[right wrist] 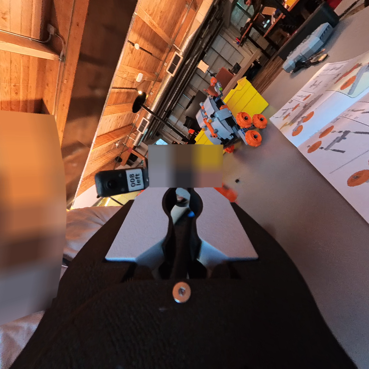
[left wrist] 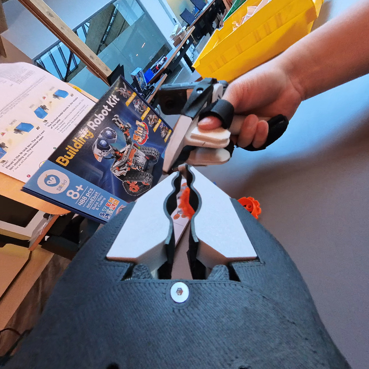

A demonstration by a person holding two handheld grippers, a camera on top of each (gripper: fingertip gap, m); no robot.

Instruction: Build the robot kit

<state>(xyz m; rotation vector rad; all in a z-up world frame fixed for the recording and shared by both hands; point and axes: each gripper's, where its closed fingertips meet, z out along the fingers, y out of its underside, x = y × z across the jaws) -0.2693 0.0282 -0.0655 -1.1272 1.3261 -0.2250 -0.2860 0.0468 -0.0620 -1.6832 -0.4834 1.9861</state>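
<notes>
I hold my left hand-held gripper (left wrist: 184,167) with the two fingers drawn close, so that only a narrow wavy slot is between them. Whether the tips pinch some small piece I cannot tell, because it is too small and partly covered. Directly in front of its tips, touching or almost touching them, are the tips of my right hand-held gripper (left wrist: 174,168), which my hand (left wrist: 259,111) grips by the handle. In the right wrist view its fingers are also close together, but a mosaic patch covers the tips, so I cannot tell its state either. Through its slot I see something pale and a small blue bit that I cannot identify. Beyond the left tips and below them an orange wheel (left wrist: 186,199) shows through the slot, and a second orange wheel (left wrist: 249,206) lies on the grey surface (left wrist: 299,219) just to the right of the fingers. To the left of the left one the kit box (left wrist: 95,151) leans on a printed sheet (left wrist: 30,111), and yellow bins (left wrist: 249,40) stand far ahead. Far ahead of the right one the grey model vehicle (right wrist: 219,121) stands on the surface with orange wheels on its side, and the open booklet (right wrist: 329,119) lies to the right. With the tips meeting so closely, I judge that both hands must be steady and in one line.
</notes>
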